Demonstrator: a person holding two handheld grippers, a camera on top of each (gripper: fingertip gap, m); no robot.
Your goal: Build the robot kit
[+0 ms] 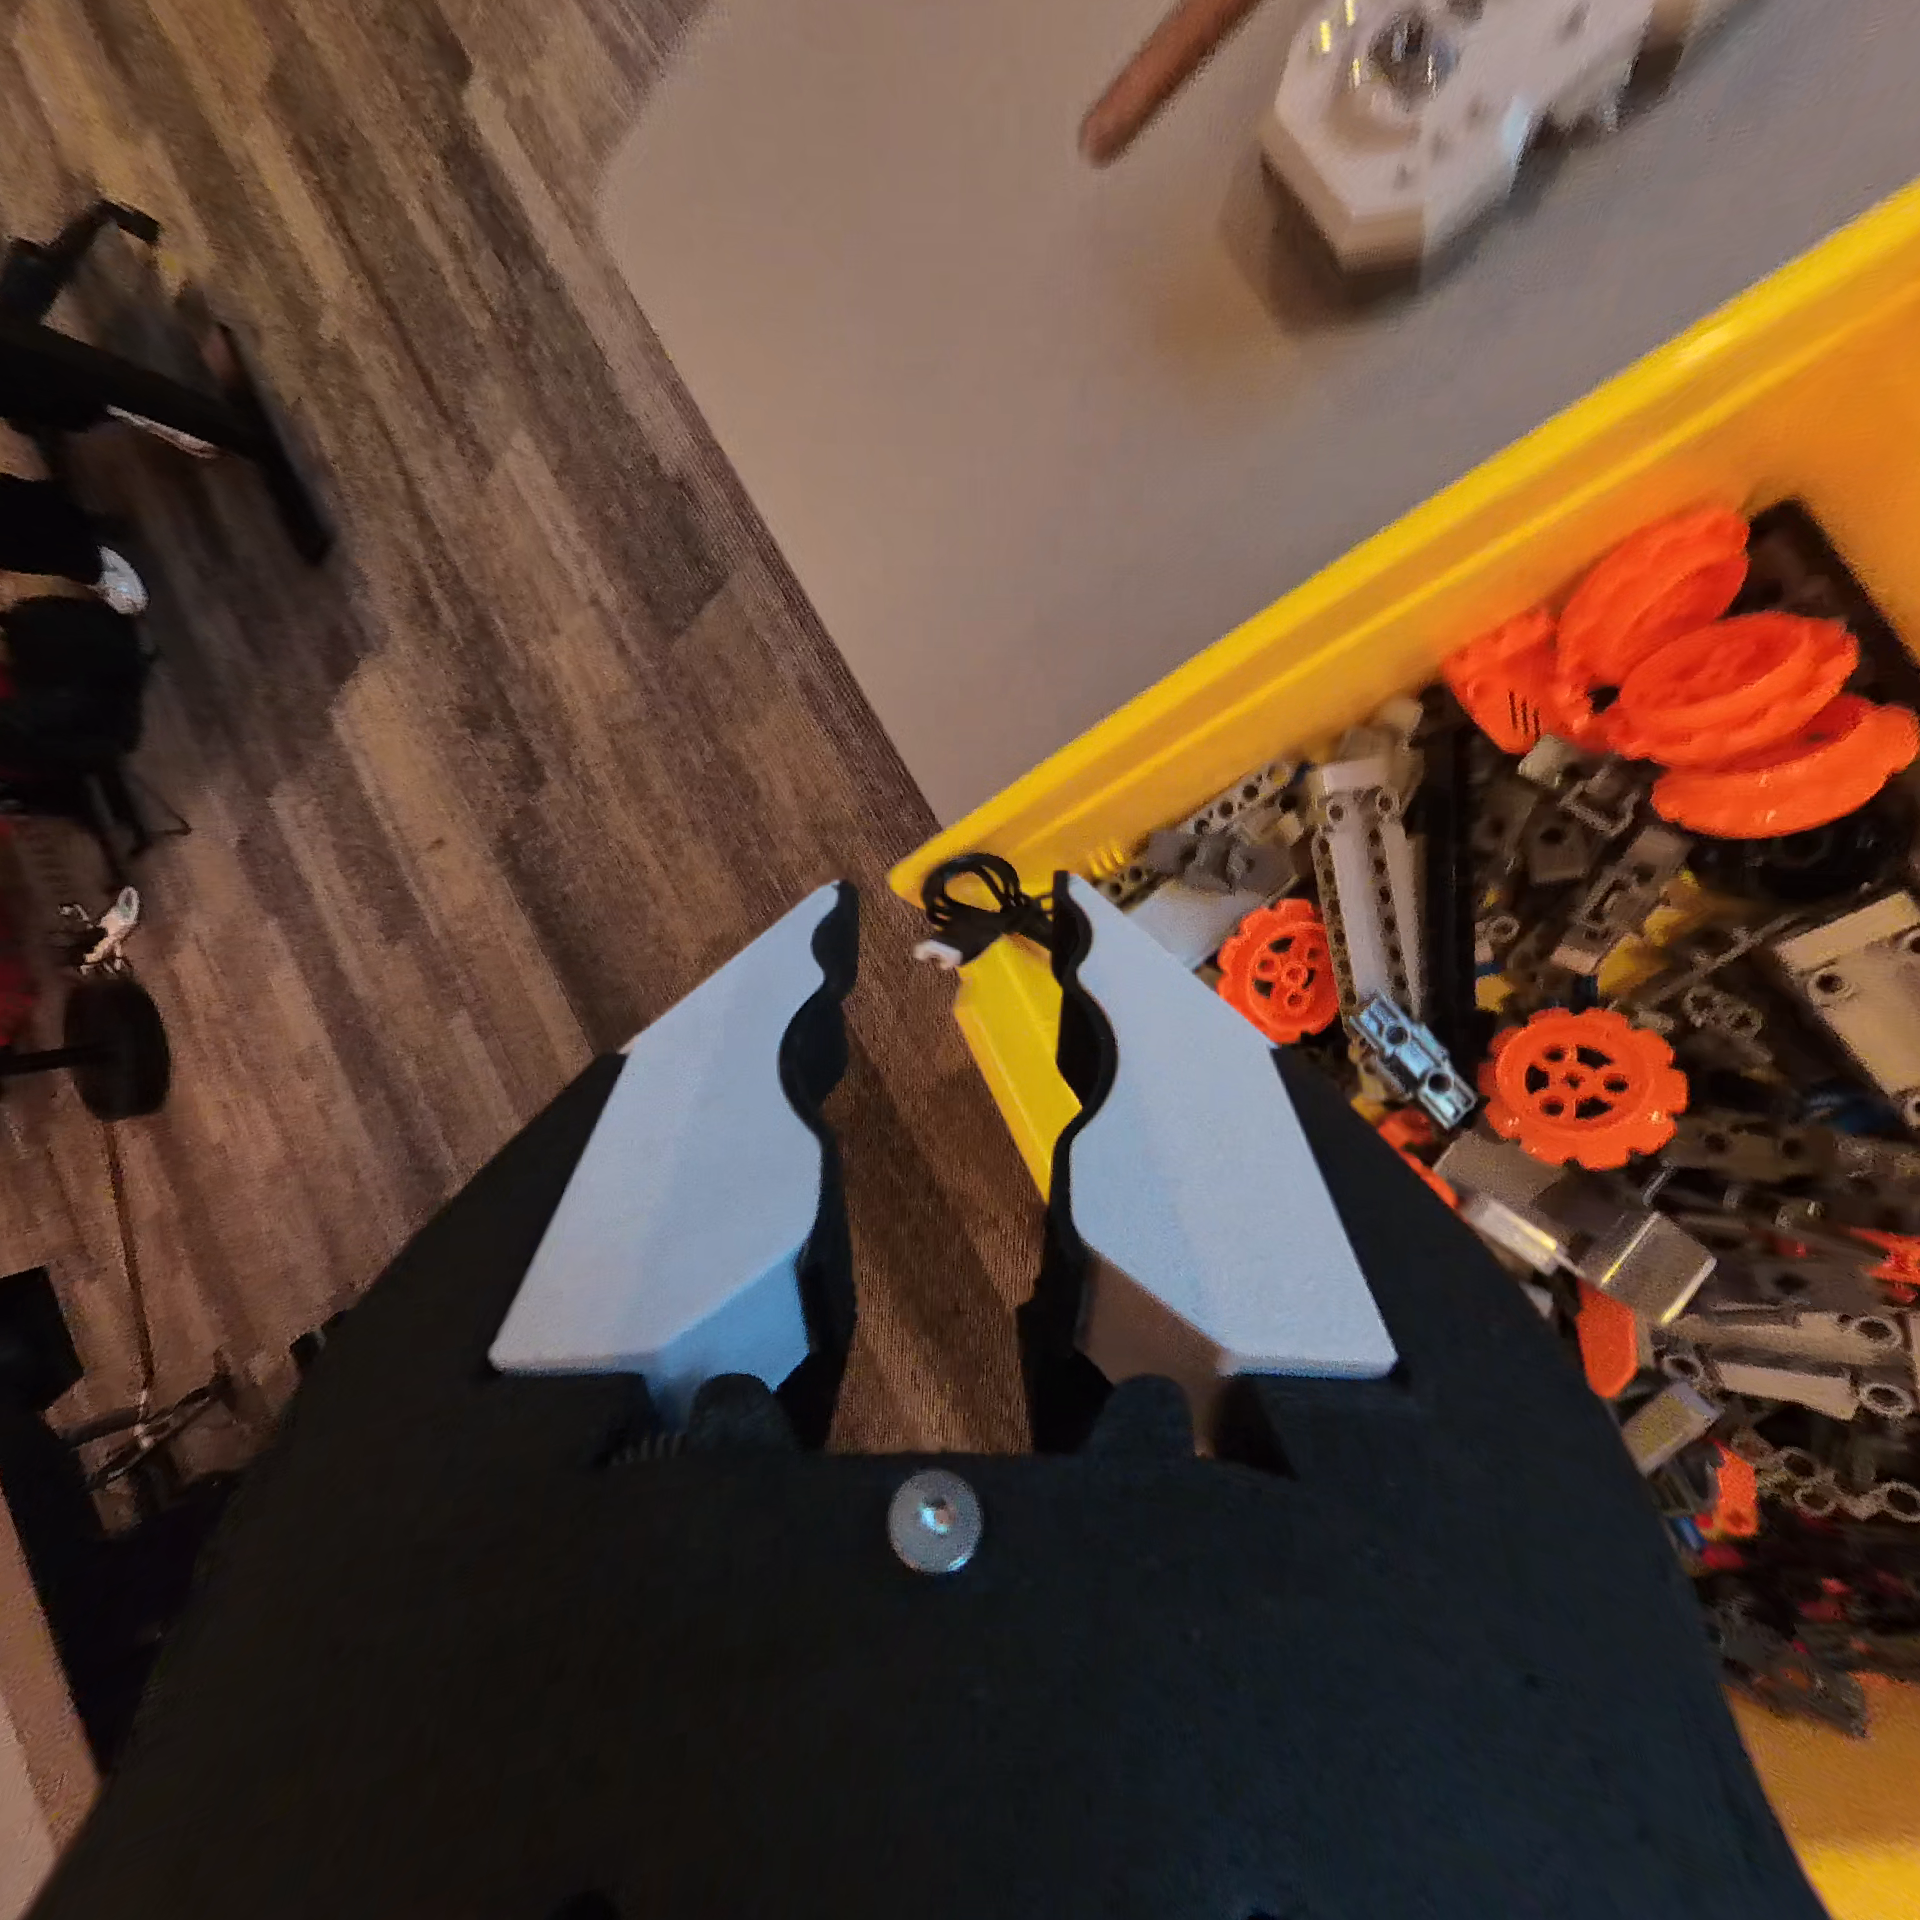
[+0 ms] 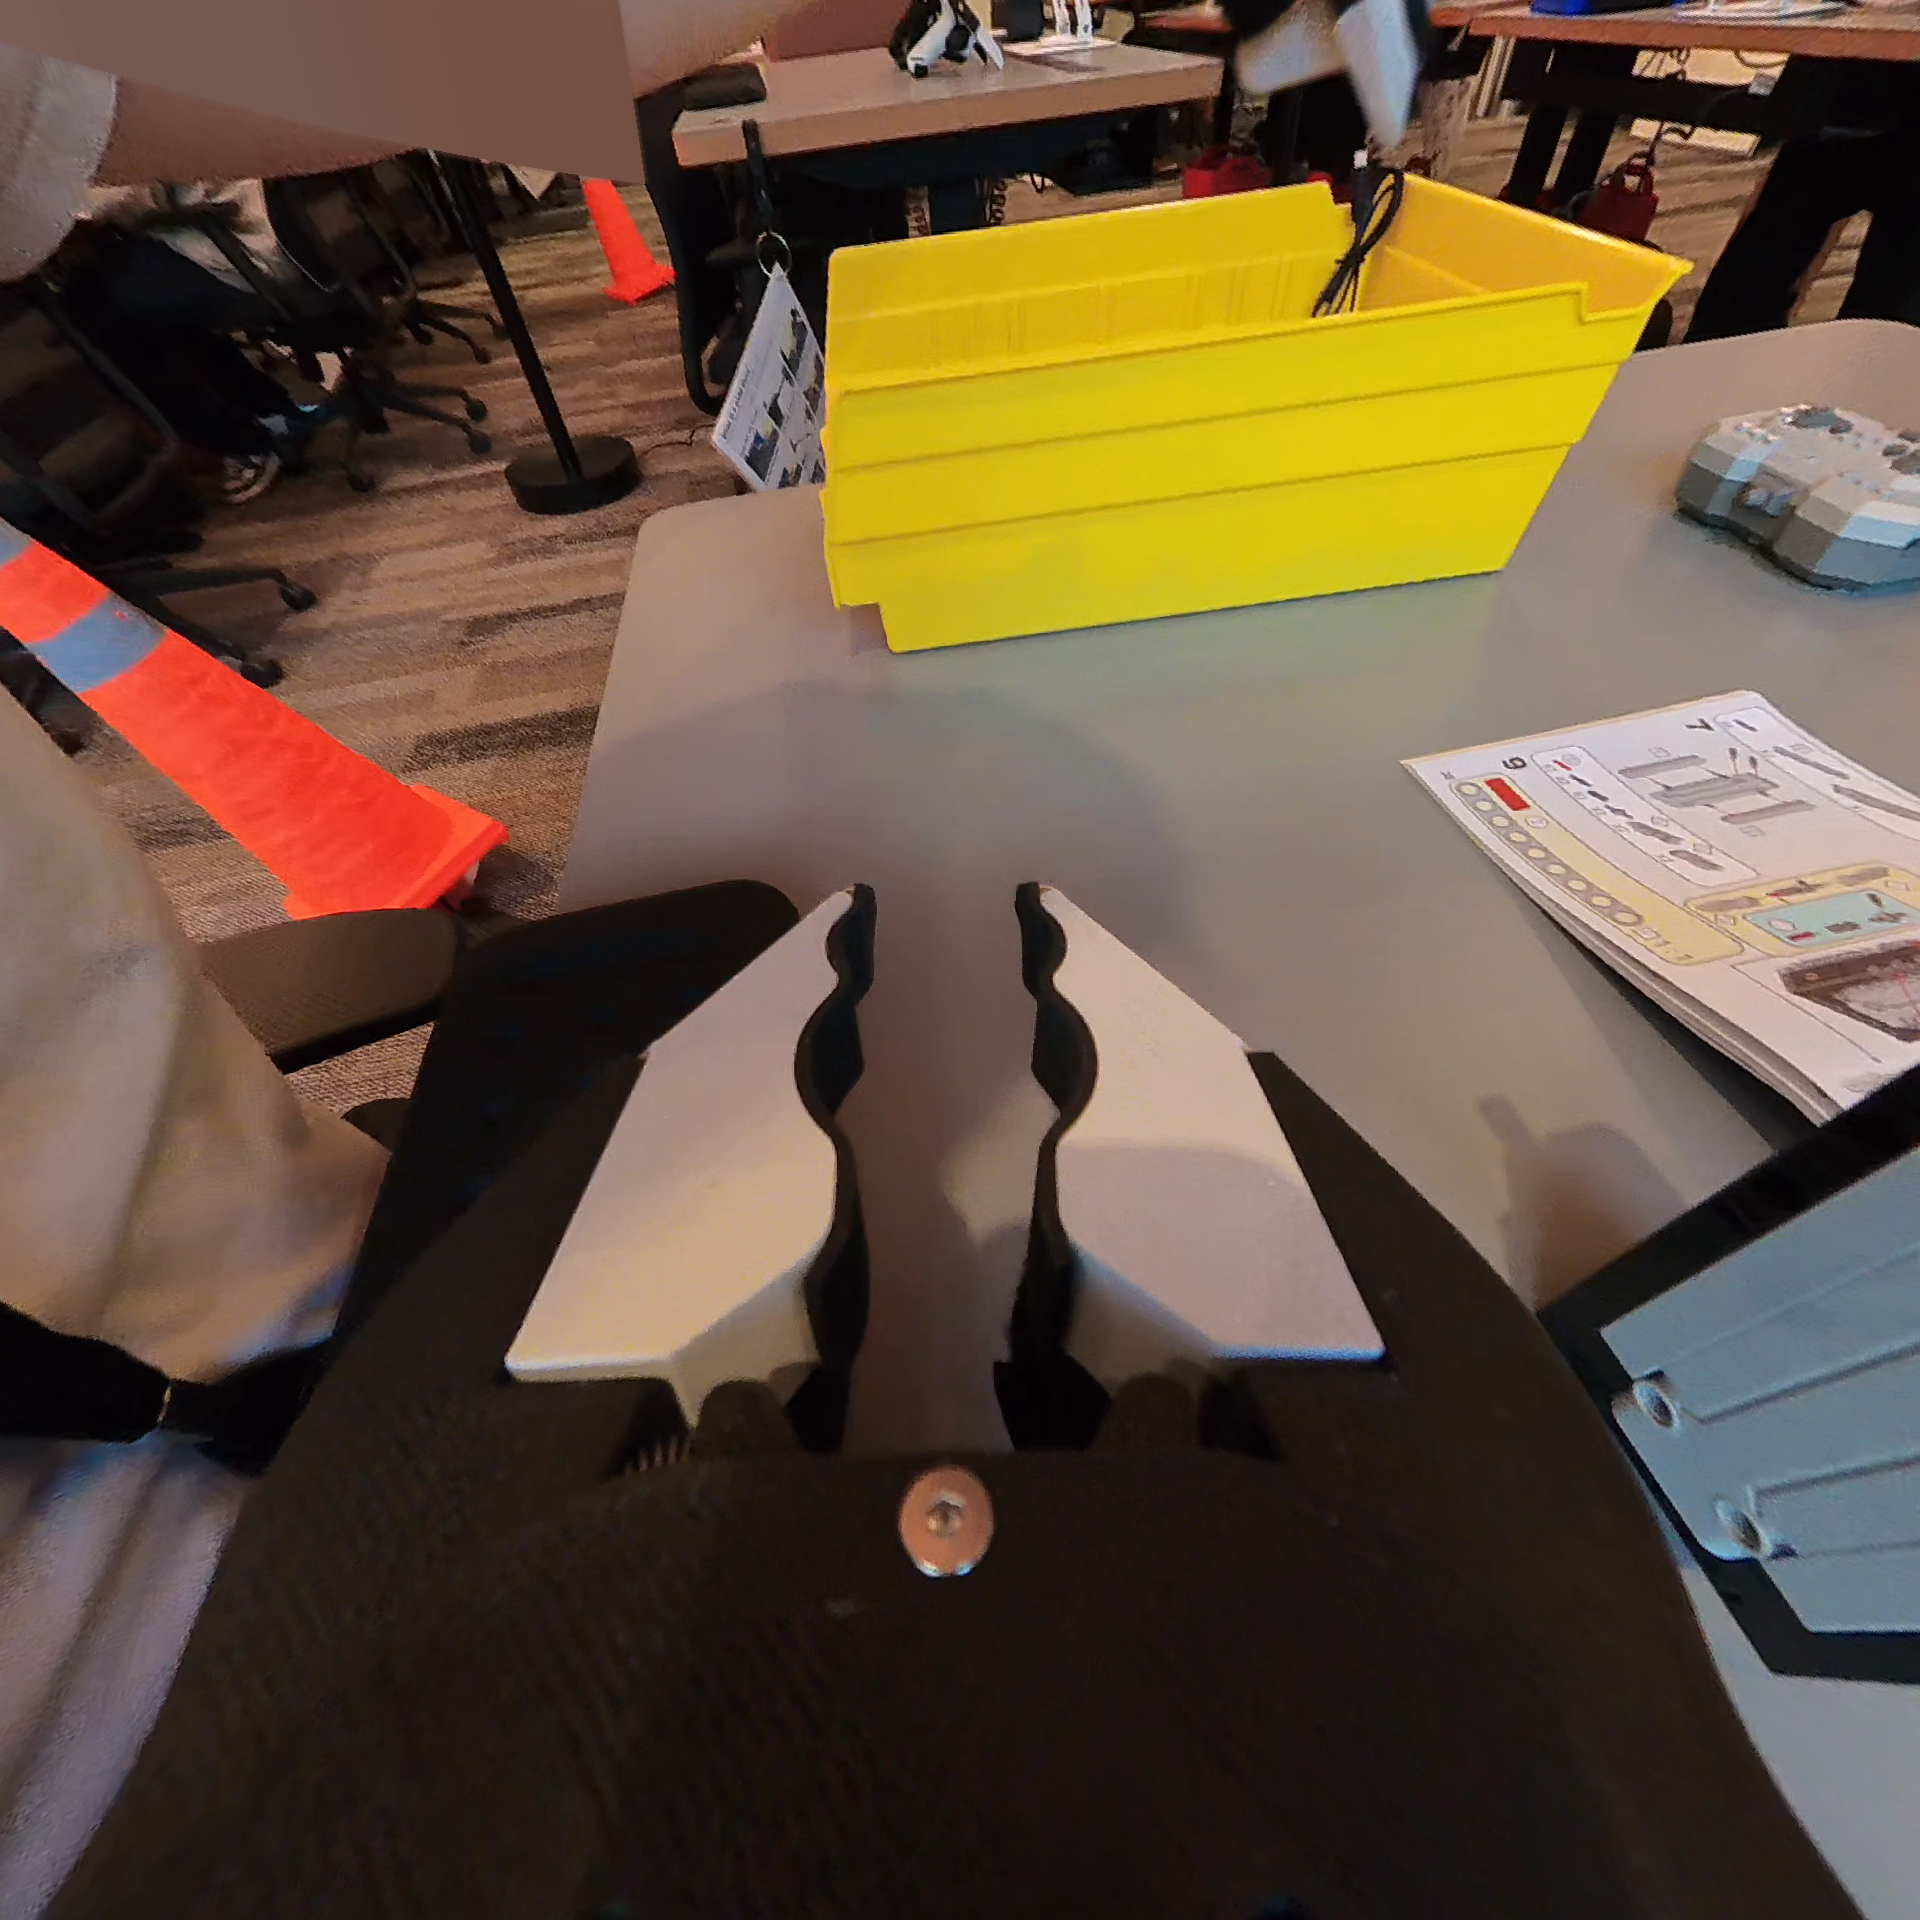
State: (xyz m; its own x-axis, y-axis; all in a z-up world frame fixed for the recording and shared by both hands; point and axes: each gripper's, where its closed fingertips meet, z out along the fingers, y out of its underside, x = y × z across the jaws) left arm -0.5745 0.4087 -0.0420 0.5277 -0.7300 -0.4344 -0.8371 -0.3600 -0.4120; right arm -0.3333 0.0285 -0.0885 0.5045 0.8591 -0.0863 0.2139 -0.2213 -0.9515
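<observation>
My left gripper (image 1: 956, 894) hovers over the near corner of a yellow bin (image 1: 1351, 623), jaws apart. A thin black cable (image 1: 982, 899) with a white plug hangs off the tip of its right finger (image 1: 1132, 1039), not pinched between the jaws. The bin holds several grey building-set parts and orange wheels (image 1: 1704, 675). My right gripper (image 2: 945, 894) is open and empty, low over the grey table (image 2: 1195, 790), well short of the bin (image 2: 1195, 447). In the right wrist view the blurred left gripper (image 2: 1351, 52) is above the bin's far side, with the cable (image 2: 1361, 239) dangling into it.
An open instruction booklet (image 2: 1683, 883) lies at the right. A grey brick model (image 2: 1808, 499) sits beyond it and shows in the left wrist view (image 1: 1434, 114). A black-framed grey panel (image 2: 1766, 1403) is at the near right. An orange cone (image 2: 260, 769) lies on the carpet, left of the table edge. Spacing between my two grippers at the tips: around 45 cm. To the grey brick model (image 2: 1808, 499): left tips about 25 cm, right tips about 40 cm.
</observation>
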